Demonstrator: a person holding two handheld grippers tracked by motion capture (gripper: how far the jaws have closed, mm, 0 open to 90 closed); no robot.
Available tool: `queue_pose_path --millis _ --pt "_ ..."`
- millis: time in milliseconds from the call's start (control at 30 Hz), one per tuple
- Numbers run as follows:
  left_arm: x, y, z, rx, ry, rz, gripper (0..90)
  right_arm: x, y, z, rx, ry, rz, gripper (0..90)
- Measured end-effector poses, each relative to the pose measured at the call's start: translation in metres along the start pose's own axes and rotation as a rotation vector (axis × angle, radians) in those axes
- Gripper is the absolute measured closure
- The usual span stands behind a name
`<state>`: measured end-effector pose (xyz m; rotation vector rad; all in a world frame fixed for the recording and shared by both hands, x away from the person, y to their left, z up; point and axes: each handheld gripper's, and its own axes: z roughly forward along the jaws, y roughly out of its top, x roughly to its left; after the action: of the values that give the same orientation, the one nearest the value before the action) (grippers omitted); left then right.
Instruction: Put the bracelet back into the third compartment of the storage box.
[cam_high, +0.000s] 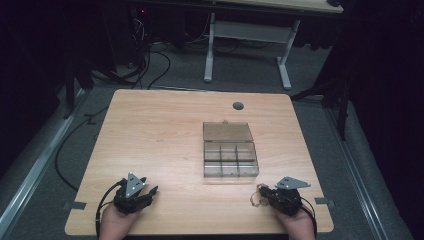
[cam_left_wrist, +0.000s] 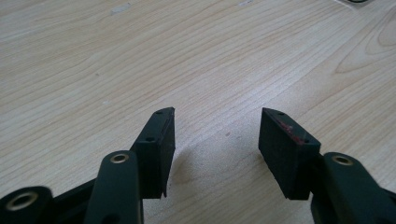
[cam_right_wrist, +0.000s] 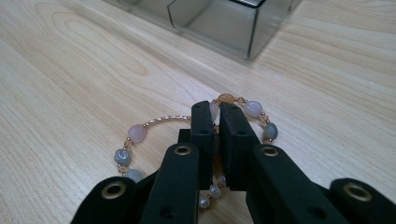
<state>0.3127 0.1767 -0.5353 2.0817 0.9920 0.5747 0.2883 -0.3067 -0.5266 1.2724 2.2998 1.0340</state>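
A beaded bracelet (cam_right_wrist: 135, 133) with pink, grey and orange stones lies on the wooden table near its front right; it shows small in the high view as the bracelet (cam_high: 258, 196). My right gripper (cam_right_wrist: 215, 108) is shut on the bracelet's strand, beads spilling out on both sides of the jaws; from above the right gripper (cam_high: 260, 196) sits by the front edge. A clear compartment box (cam_high: 230, 160) with its lid open stands mid-table, and its corner (cam_right_wrist: 219, 25) is just beyond the bracelet. My left gripper (cam_left_wrist: 217, 128) is open over bare wood, seen in the high view (cam_high: 150, 189) at the front left.
The wooden table (cam_high: 160, 130) has a round cable hole (cam_high: 238, 105) near its far edge. A white-legged desk (cam_high: 247, 37) and cables on the floor lie beyond the table. The person's hands hold both grippers at the near edge.
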Motion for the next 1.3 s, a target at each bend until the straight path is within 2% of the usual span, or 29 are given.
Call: queue_pose_path --millis 300,333,467,633,700,767,800,900,933,1100,1167,1300 --pt "0.000 0.000 0.000 0.002 -0.002 0.003 46.7 -0.001 0.000 -0.001 -0.003 -0.002 0.002 81.8" --pt "0.000 0.000 0.000 -0.001 -0.003 0.002 46.7 -0.002 0.001 -0.005 -0.025 -0.005 0.002 80.9" --pt "0.000 0.000 0.000 -0.001 -0.003 0.001 46.5 -0.004 0.002 -0.013 -0.058 -0.025 0.028 78.9" --pt "-0.001 0.000 -0.001 -0.004 0.000 0.010 45.8 -0.007 0.001 -0.017 -0.060 -0.049 0.045 74.5" --pt "0.000 0.000 -0.001 -0.011 0.011 0.002 46.0 -0.008 0.003 -0.019 -0.057 -0.061 0.074 73.2" --pt "0.001 0.000 -0.001 -0.009 0.011 -0.012 46.0 -0.006 0.005 -0.020 -0.056 -0.076 0.077 70.6" --pt "0.002 0.000 -0.001 -0.009 0.005 -0.020 45.9 -0.005 0.007 -0.021 -0.029 -0.092 0.068 69.5" --pt "0.002 -0.001 -0.001 -0.012 -0.006 -0.020 45.7 -0.004 0.007 -0.021 0.002 -0.100 0.073 67.5" --pt "0.002 -0.001 -0.001 -0.019 -0.014 -0.013 45.2 -0.003 0.007 -0.020 0.043 -0.110 0.058 65.3" --pt "0.001 -0.001 -0.002 -0.028 -0.025 0.005 44.5 0.001 0.007 -0.020 0.086 -0.113 0.048 62.7" --pt "0.001 -0.001 -0.002 -0.026 -0.028 0.009 44.4 0.004 0.008 -0.021 0.112 -0.129 0.036 61.9" --pt "0.001 -0.001 -0.002 -0.028 -0.033 0.010 44.3 0.006 0.013 -0.022 0.170 -0.129 0.034 60.0"
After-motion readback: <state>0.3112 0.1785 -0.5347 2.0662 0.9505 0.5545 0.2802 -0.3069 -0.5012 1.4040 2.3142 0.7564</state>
